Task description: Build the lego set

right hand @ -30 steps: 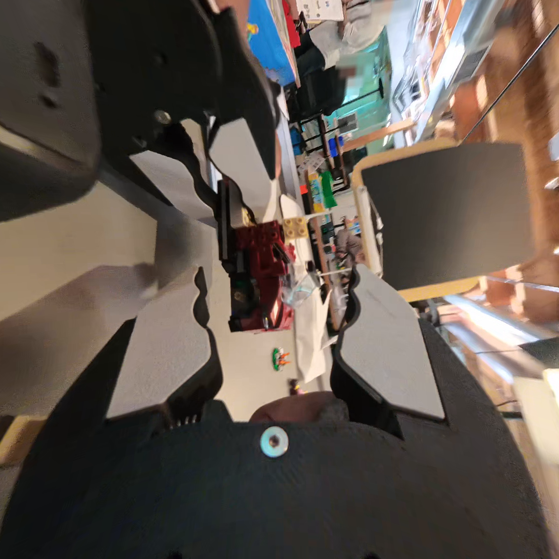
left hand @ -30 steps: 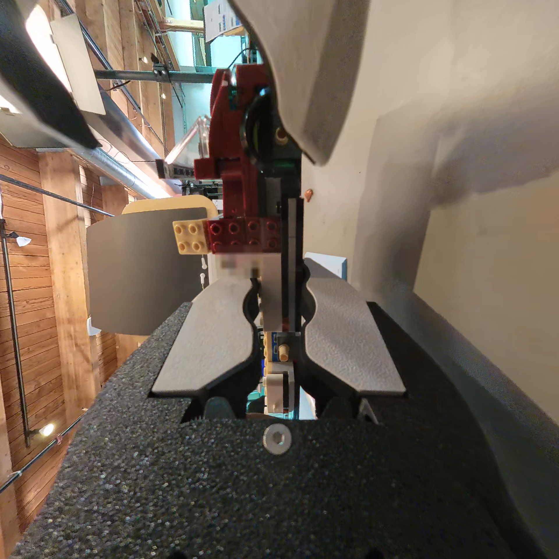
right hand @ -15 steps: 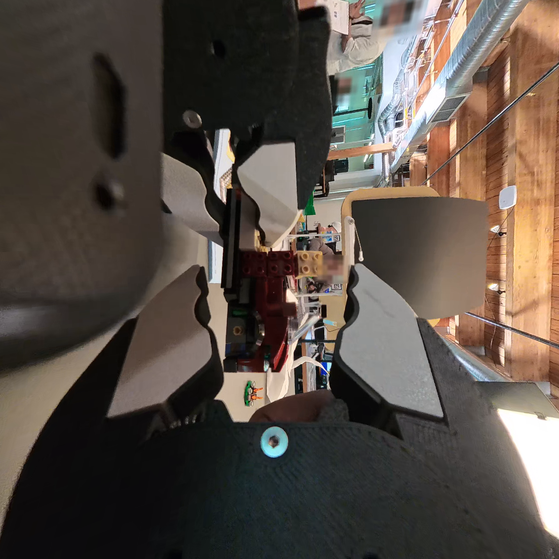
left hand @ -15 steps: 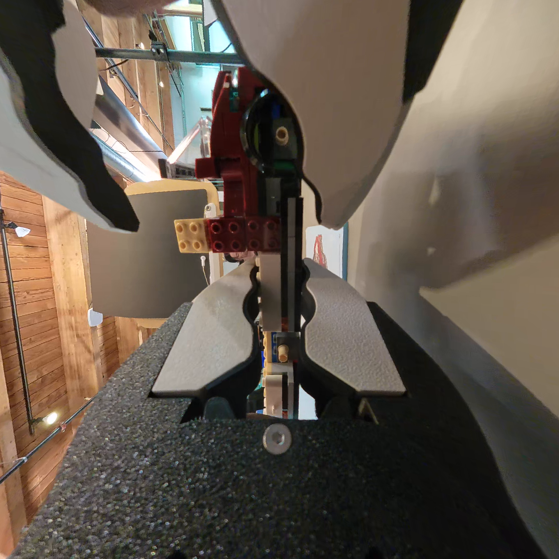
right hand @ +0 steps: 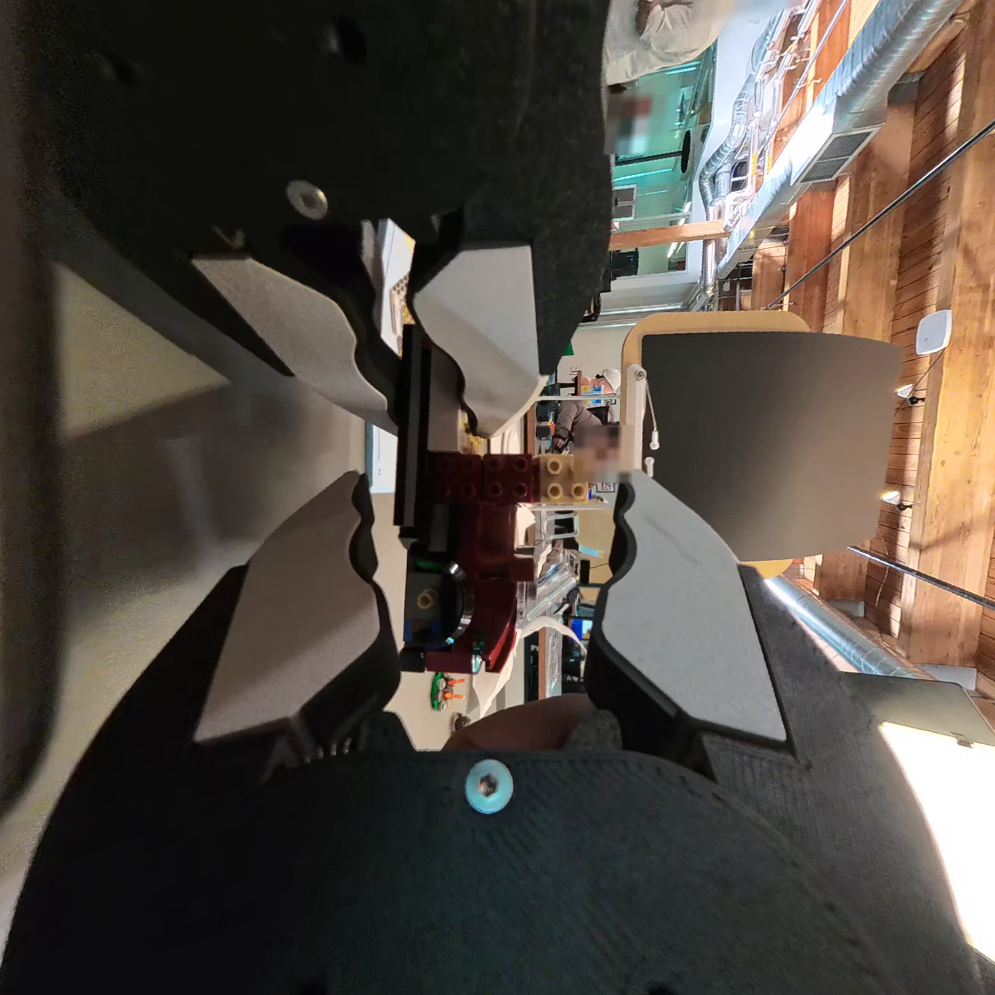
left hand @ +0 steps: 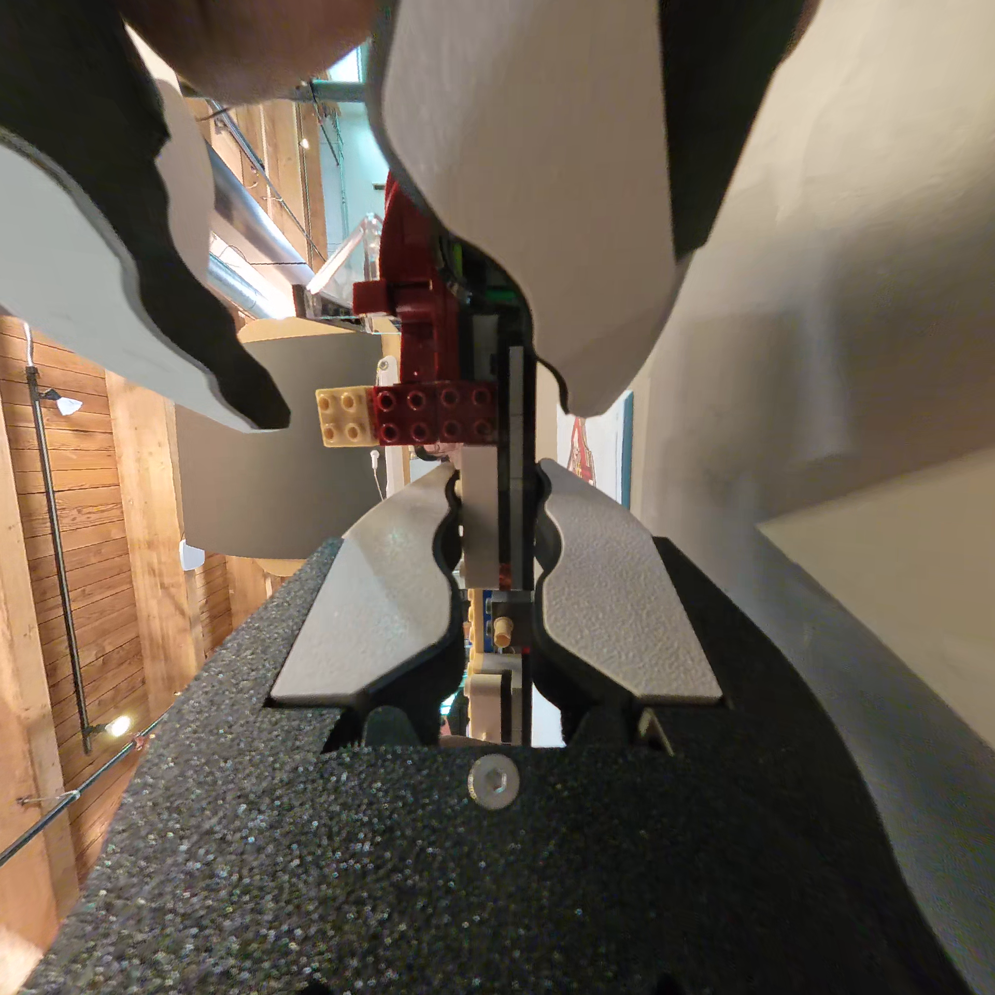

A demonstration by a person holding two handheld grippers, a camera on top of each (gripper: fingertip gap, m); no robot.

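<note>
Brickwork in dark red, black and grey forms a small toy-brick model [left hand: 431,344], and it sits clamped in the left claw [left hand: 495,517]. Both grey pads press on its thin black and grey plates, one pad on each flat side. Past the left claw's fingertips the model widens into a dark red block of studs [left hand: 436,417] with a tan stud brick [left hand: 344,417] stuck on its outer end. Farther out come a dark red body, a black wheel-like part [right hand: 457,597] and a clear slanted piece [left hand: 344,258].

Facing it from the opposite side, the right claw [right hand: 490,517] stands wide apart around the model's far end. Its two fingers [right hand: 301,592] flank the red body with open space on both sides, so neither pad touches it. The tan brick lies just inside the right claw's other fingertip.

A fingertip of the person's hand [right hand: 517,721] shows at the base of the right claw.

Beside both claws runs the pale tabletop [left hand: 807,323], tilted in these views. Beyond the model stands a dark grey chair back with a light wooden rim [right hand: 770,441], and behind it a wooden plank wall [left hand: 59,538] and a silver duct [right hand: 840,107].
</note>
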